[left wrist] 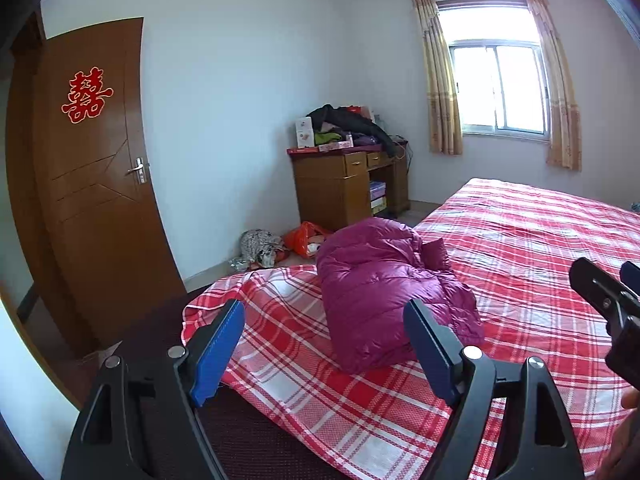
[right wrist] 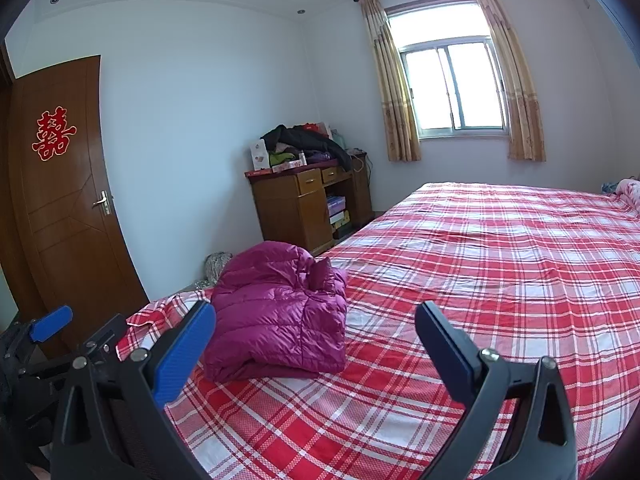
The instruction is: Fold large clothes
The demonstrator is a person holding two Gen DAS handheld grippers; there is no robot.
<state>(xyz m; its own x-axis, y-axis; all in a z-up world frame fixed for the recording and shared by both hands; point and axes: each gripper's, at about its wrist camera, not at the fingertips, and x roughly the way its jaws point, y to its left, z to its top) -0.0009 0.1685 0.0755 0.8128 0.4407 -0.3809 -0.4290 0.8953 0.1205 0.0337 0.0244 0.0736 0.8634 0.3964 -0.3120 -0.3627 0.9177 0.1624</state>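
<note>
Left gripper: we hold it with its jaws spread wide and nothing between the blue pads; it hangs above the bed's near corner, apart from the cloth.
Right gripper: our other tool also stands with jaws wide apart and empty, over the near edge of the bed.
Puffer jacket: we see the magenta quilted jacket lying in a folded bundle on the bed near its near left corner, just ahead of both pairs of fingers and touched by neither.
Bed: a red and white checked sheet covers it; the jacket sits at our end, and the rest stretches away toward the window wall.
Hand: at the right edge of the left view we glimpse part of the hand behind the right tool.
Desk: a wooden desk stands beyond the bed's far left corner, piled with clothes and boxes.
Door: brown, closed, with a red paper character, on the left wall.
Window: curtained, bright, on the far wall.
</note>
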